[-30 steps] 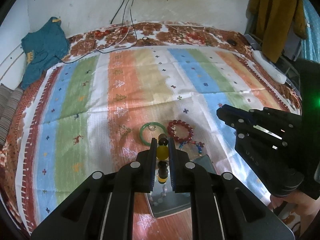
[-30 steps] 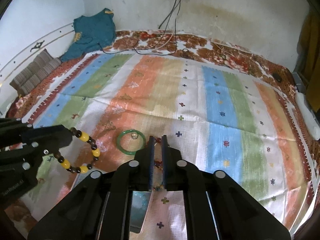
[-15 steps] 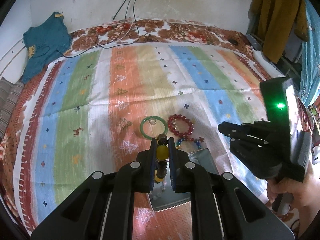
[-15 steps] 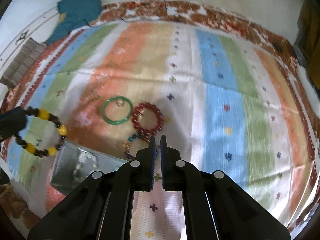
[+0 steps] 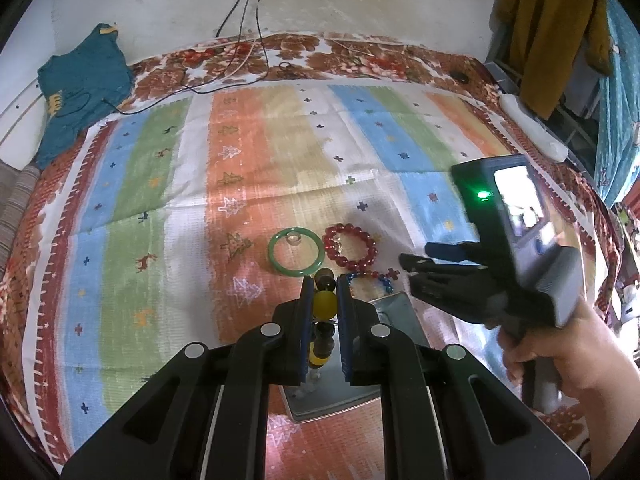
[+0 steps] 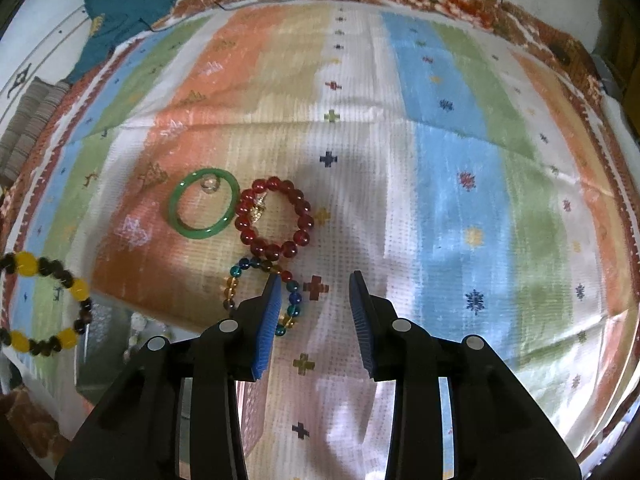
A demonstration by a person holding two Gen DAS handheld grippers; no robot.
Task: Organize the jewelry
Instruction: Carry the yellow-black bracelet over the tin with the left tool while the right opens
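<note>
My left gripper (image 5: 325, 284) is shut on a yellow and brown bead bracelet (image 5: 324, 306), held above a shiny metal tray (image 5: 394, 316). The bracelet also shows at the left edge of the right wrist view (image 6: 44, 304). On the striped cloth lie a green bangle (image 6: 203, 209), a red bead bracelet (image 6: 275, 219) and a multicolour bead bracelet (image 6: 262, 294). My right gripper (image 6: 314, 280) is open just above and right of the multicolour bracelet. The right gripper also shows in the left wrist view (image 5: 416, 262).
The tray (image 6: 108, 356) holds a pale bead string (image 6: 138, 330). A teal garment (image 5: 82, 88) and cables (image 5: 244, 40) lie at the bed's far side. A yellow jacket (image 5: 548, 20) hangs at the right. A white object (image 5: 534, 132) lies by the right edge.
My right gripper has tilted down toward the jewelry, moved closer to it, and opened its jaws. My left gripper still holds the yellow and brown bracelet above the tray.
</note>
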